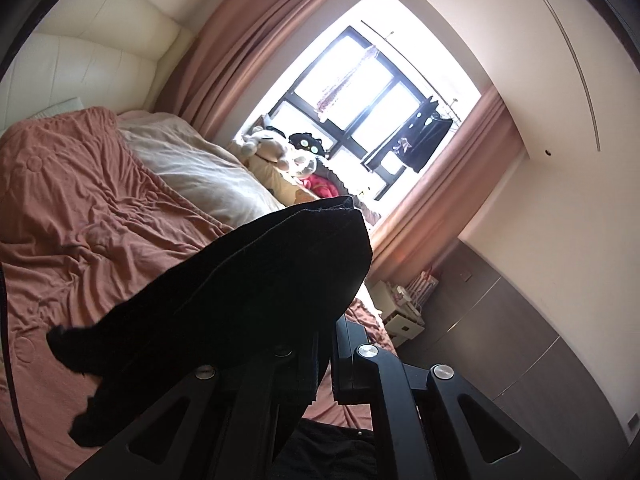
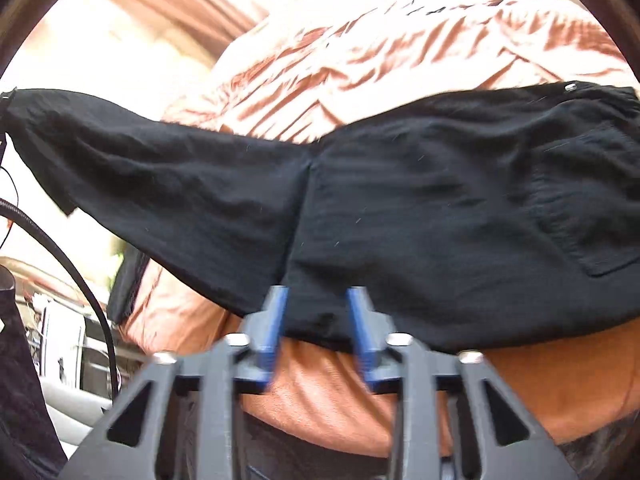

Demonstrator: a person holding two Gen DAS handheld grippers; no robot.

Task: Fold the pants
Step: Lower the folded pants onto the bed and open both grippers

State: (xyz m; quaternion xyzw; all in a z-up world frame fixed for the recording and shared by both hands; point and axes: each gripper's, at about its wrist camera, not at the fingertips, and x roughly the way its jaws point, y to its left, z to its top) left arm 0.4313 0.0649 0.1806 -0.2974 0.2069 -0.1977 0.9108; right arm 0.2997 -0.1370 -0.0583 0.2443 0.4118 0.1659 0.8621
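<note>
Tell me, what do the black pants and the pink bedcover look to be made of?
The black pants look like a thin matte woven cloth, perhaps cotton or a blend: fine crinkles, stitched seams, a patch pocket. The pink bedcover seems a soft quilted fabric, going by its stitched circles and loose rumples.

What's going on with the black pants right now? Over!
Left gripper shut on black pants, hem lifted. Right gripper open, fabric edge between its blue fingers, not pinched. Pants draped over the orange bedspread. Nothing in the way.

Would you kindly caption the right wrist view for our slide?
Open right hand-held gripper at the edge of black pants draped over a rumpled pink bedspread.
</note>
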